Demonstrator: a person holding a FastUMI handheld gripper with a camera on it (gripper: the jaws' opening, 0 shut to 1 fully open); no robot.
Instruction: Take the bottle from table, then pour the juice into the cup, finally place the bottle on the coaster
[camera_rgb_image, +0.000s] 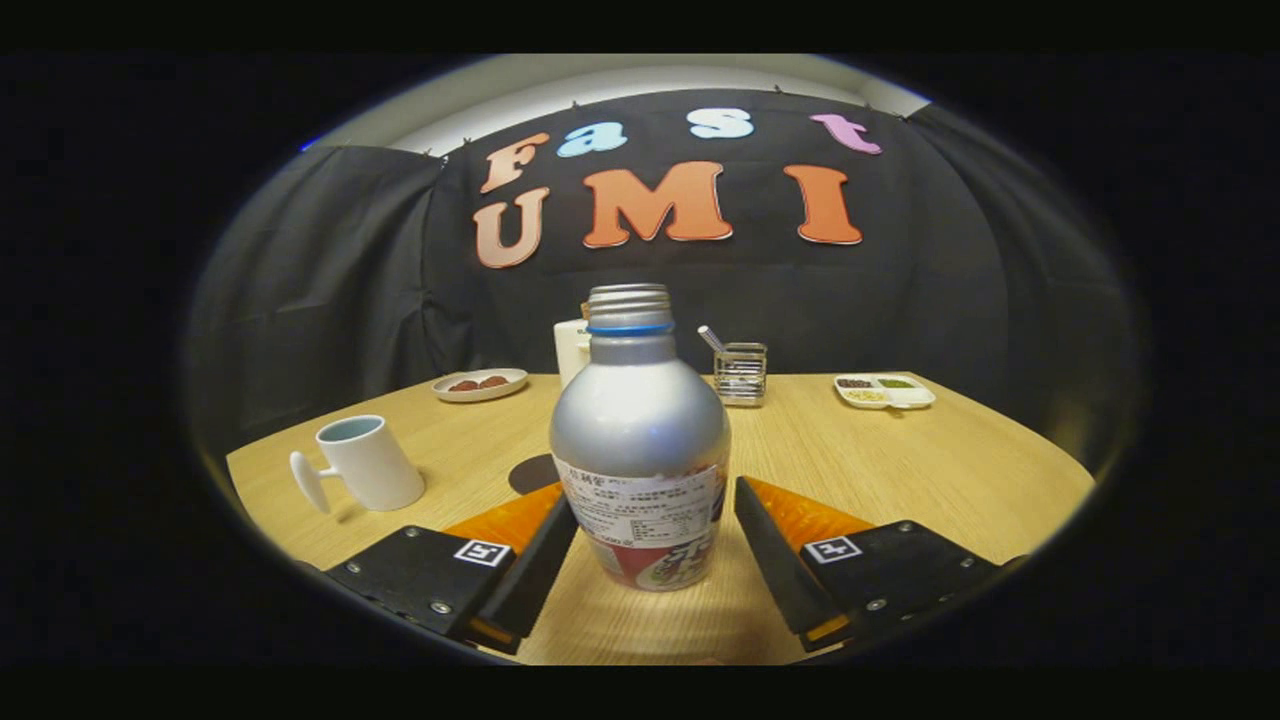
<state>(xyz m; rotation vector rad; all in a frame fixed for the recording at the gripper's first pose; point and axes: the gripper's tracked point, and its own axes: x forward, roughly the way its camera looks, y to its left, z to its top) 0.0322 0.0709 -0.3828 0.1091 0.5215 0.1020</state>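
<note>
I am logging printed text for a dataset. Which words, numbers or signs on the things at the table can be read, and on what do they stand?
Bottle label: printed lines, too small and blurred to read.
Tool, open with a finger on each side of the bottle: one square marker per finger, a pattern, no words.
Mug: no text.

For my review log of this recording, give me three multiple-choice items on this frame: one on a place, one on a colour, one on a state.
1. Where is the bottle?
A. between the gripper fingers
B. inside the cup
C. on the round plate

2. What colour is the ring under the bottle's neck thread?
A. red
B. blue
C. green

3. How does the cup stand?
A. tipped over
B. upside down
C. upright, handle sticking out

Key: 1 A, a finger stands on each side of the bottle; 2 B, a blue band circles the neck; 3 C, its open mouth faces up.
</note>
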